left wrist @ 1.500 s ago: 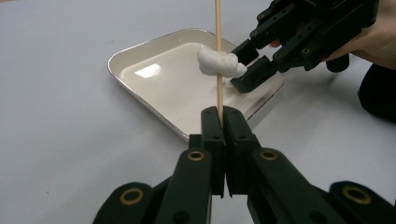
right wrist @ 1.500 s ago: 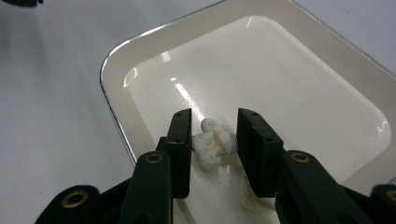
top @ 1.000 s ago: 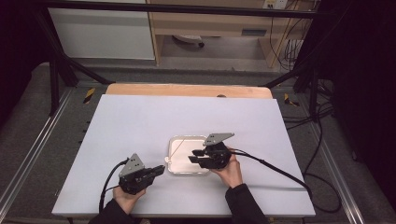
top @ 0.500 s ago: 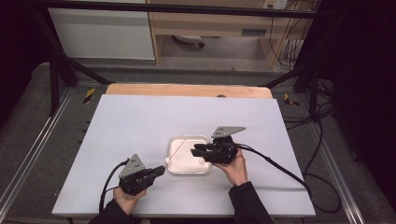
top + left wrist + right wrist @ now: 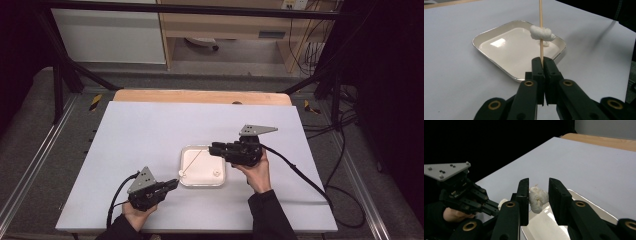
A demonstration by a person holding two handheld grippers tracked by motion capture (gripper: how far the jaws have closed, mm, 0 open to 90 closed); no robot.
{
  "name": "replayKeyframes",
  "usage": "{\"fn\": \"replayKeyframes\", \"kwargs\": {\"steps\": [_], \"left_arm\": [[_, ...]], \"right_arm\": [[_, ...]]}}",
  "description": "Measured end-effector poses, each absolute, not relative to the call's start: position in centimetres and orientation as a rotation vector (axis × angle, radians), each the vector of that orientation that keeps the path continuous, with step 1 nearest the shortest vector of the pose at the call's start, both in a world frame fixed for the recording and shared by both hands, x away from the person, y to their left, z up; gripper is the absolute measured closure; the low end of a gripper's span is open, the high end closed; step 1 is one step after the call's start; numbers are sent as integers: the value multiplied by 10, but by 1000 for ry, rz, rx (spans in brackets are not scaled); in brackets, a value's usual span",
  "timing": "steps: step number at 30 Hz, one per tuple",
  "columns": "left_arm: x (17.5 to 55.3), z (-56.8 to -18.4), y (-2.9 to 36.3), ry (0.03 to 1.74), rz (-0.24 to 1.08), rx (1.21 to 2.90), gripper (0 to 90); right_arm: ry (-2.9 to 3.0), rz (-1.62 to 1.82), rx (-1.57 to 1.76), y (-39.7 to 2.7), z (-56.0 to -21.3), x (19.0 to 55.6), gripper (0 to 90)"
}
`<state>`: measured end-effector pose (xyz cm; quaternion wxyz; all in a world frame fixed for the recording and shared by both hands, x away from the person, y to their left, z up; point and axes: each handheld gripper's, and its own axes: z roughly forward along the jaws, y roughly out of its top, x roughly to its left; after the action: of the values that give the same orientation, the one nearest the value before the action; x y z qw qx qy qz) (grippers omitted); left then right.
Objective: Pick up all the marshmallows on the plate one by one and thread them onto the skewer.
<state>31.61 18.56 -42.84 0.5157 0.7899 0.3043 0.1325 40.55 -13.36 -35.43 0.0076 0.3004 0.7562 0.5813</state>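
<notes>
Already one white marshmallow-like piece (image 5: 541,33) sits threaded on the thin wooden skewer (image 5: 540,27), which the left tongs (image 5: 543,65) clamp tightly near its lower end, jaws fully closed on the stick and holding it slanted up over the white square tray (image 5: 190,181). From the high view the skewer runs from the tray's near left corner up toward the right tongs (image 5: 215,149), which hover above the tray's far right part. Between the right jaws hangs a second white piece (image 5: 537,199); it touches the left jaw, while a gap shows on the other side, so I cannot tell whether the tongs truly grip it or only carry it lightly. Another small white bit (image 5: 216,173) lies on the tray floor near its right edge. By my judgement the work is partway: one piece skewered, the second lifted and yet to be pushed onto the stick's free tip, the tray piece to follow, all on the pale surface (image 5: 150,130)
</notes>
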Motion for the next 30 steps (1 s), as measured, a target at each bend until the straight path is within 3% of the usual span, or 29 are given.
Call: {"fn": "replayKeyframes", "kwargs": {"steps": [30], "left_arm": [[315, -428, 184, 712, 315, 1904, 882]], "right_arm": [[2371, 1954, 1029, -122, -366, 423, 719]]}}
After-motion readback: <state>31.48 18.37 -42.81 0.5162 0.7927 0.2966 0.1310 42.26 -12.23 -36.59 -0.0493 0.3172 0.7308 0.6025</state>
